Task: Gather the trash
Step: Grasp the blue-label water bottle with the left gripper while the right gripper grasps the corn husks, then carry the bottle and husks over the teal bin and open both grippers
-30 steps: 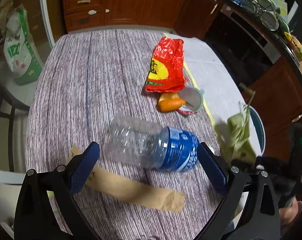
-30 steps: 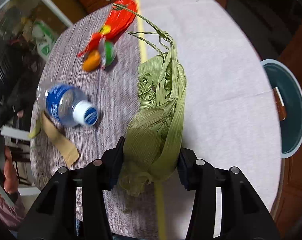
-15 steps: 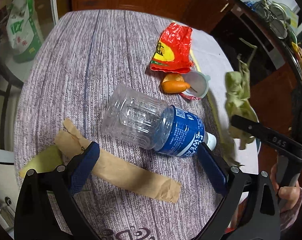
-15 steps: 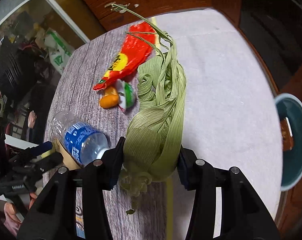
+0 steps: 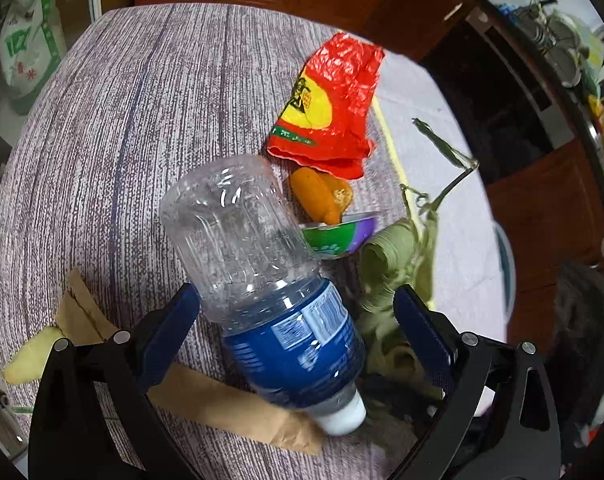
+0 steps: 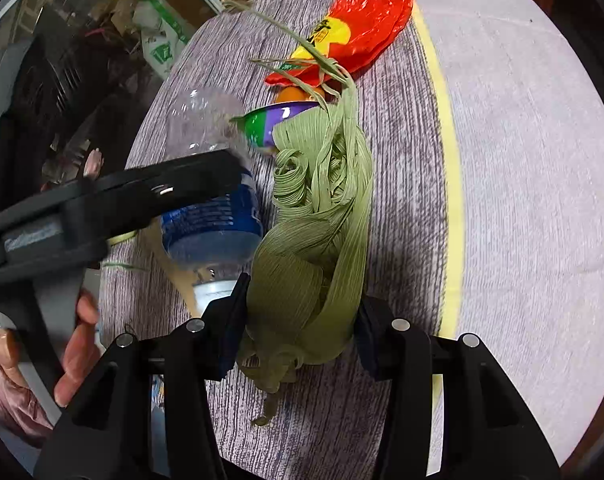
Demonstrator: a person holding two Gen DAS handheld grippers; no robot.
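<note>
A clear plastic bottle (image 5: 242, 232) with a blue label and white cap lies on the striped table (image 5: 122, 120). My left gripper (image 5: 296, 320) is open and straddles its label end; the blue pads stand just off both sides. In the right wrist view, the left gripper's black finger (image 6: 154, 192) crosses the bottle (image 6: 214, 224). My right gripper (image 6: 302, 320) is shut on a bundle of green corn husk (image 6: 313, 240), held just right of the bottle's cap. The husk (image 5: 389, 256) also shows beside the left gripper's right pad.
A red snack wrapper (image 5: 333, 108), an orange piece (image 5: 317, 196) and a green-purple cup (image 5: 337, 236) lie beyond the bottle. A brown paper strip (image 5: 222, 400) and a yellowish scrap (image 5: 26, 360) lie under the left gripper. A teal bin rim (image 5: 505, 264) shows past the table's right edge.
My left gripper has come down over the bottle, which now sits between its jaws. My right gripper has carried the husk leftward, close beside the bottle.
</note>
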